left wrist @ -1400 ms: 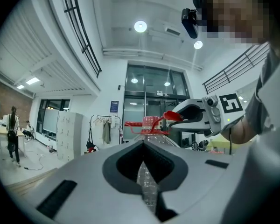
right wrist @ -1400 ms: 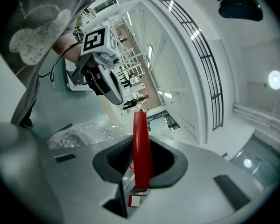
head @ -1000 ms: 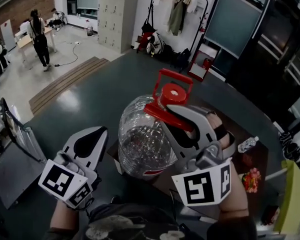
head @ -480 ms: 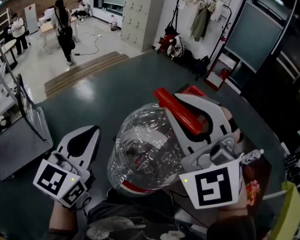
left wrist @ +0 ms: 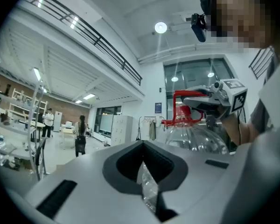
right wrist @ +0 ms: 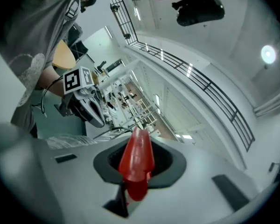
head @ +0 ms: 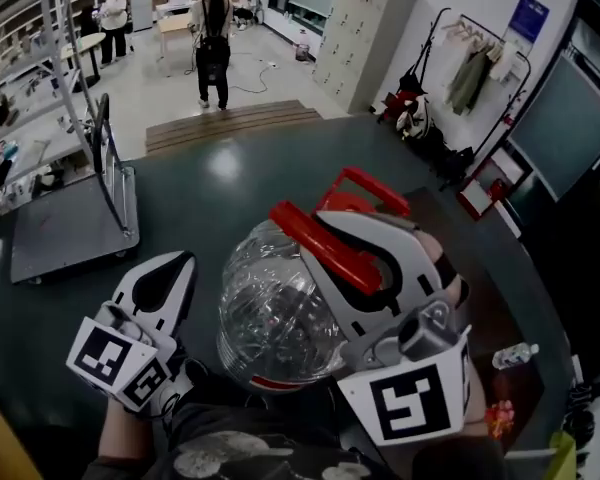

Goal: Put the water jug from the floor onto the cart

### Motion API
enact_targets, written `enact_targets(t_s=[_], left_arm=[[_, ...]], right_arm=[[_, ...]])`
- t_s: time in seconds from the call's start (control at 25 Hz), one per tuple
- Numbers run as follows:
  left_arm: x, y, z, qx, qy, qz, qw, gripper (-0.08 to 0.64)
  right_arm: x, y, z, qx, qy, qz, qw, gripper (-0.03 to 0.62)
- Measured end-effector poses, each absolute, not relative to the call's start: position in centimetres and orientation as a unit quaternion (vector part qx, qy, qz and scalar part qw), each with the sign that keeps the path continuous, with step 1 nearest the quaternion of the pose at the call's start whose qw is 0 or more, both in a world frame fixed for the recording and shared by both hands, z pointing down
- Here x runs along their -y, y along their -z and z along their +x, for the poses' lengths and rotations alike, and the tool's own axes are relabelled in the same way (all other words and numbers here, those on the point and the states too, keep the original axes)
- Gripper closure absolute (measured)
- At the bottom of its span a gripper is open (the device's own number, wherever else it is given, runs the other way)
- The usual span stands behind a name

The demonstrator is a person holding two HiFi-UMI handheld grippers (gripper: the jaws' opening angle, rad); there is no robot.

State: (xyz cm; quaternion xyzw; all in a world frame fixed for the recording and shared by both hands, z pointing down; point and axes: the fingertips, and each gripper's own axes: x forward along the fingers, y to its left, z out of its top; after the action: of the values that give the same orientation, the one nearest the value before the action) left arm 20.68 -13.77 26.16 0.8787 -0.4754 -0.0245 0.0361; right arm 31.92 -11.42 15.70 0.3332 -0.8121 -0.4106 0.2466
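Observation:
The clear water jug point(head: 270, 318) hangs off the floor, close in front of me. My right gripper point(head: 325, 233) is shut on its red handle point(head: 315, 246), which fills the slot between the jaws in the right gripper view point(right wrist: 136, 160). To the jug's left my left gripper point(head: 172, 266) is held level, fingertips together, apart from the jug. A shiny clear sliver shows in its slit point(left wrist: 147, 181); I cannot tell what it is. The flat grey cart point(head: 65, 230) with an upright push handle stands on the dark floor at the left. From the left gripper view the jug point(left wrist: 196, 136) is at the right.
A low wooden step point(head: 230, 123) crosses the floor beyond the cart. Metal shelving point(head: 40, 78) lines the far left. People point(head: 212, 28) stand at the back near tables. Lockers point(head: 365, 33) and a coat rack point(head: 470, 63) are back right. A small bottle point(head: 515, 355) lies at the right.
The view has swung left, and the cart has come into sight and grown nearer at the left. The jug stays hanging from the right gripper, and both grippers moved with it.

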Motion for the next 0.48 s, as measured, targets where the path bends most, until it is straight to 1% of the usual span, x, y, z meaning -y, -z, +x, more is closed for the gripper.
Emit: enact_targets(t_s=[0.12, 0.28, 0.48], left_arm=[[12.3, -26.5, 16.9, 0.518, 0.026, 0.854, 0.04, 0.552], [10.8, -27.5, 11.6, 0.566, 0.028, 0.822, 0.05, 0.552], [8.8, -30.2, 1.1, 0.615, 0.025, 0.785, 0.062, 0.552]], right_arm=[[10.1, -17.1, 27.8, 0.837, 0.412, 0.282, 0.225, 0.545], [9.5, -19.2, 23.1, 0.875, 0.377, 0.237, 0.19, 0.545], [8.7, -22.6, 13.0, 0.907, 0.34, 0.192, 0.159, 0.545]])
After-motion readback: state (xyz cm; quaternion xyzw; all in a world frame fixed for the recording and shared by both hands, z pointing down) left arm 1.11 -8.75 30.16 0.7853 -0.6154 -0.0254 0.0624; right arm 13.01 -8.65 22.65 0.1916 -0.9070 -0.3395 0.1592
